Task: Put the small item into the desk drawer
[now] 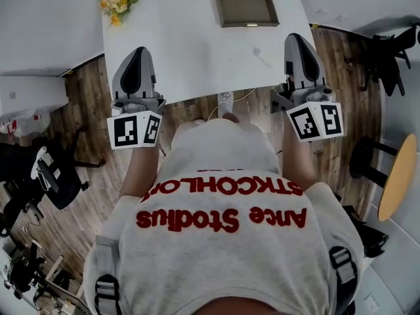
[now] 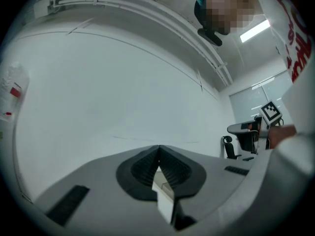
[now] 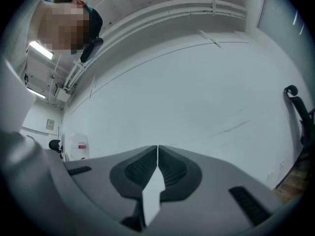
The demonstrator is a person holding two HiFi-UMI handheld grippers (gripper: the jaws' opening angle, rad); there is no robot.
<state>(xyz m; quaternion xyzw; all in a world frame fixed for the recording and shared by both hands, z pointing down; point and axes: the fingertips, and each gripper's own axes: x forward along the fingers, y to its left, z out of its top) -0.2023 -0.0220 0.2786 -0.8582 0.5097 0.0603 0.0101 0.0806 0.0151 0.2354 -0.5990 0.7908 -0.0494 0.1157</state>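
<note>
In the head view a white desk (image 1: 190,51) fills the top. At its far edge lies an open brown drawer (image 1: 244,6) with nothing visible inside. A small pale item (image 1: 261,56) lies on the desk to the right of the middle, too faint to tell what it is. My left gripper (image 1: 136,50) hovers over the desk's near left edge with its jaws shut and empty. Over the near right corner my right gripper (image 1: 293,38) is also shut and empty. In the left gripper view the left gripper (image 2: 158,147) faces only wall and ceiling, as does the right gripper (image 3: 157,146) in its own view.
Yellow flowers (image 1: 117,2) sit on the desk's far left corner. A white cabinet (image 1: 29,94) and black chairs (image 1: 56,176) stand at the left. At the right are a dark chair (image 1: 387,58) and a round wooden stool (image 1: 400,176). A shoe (image 1: 225,102) rests on the wooden floor.
</note>
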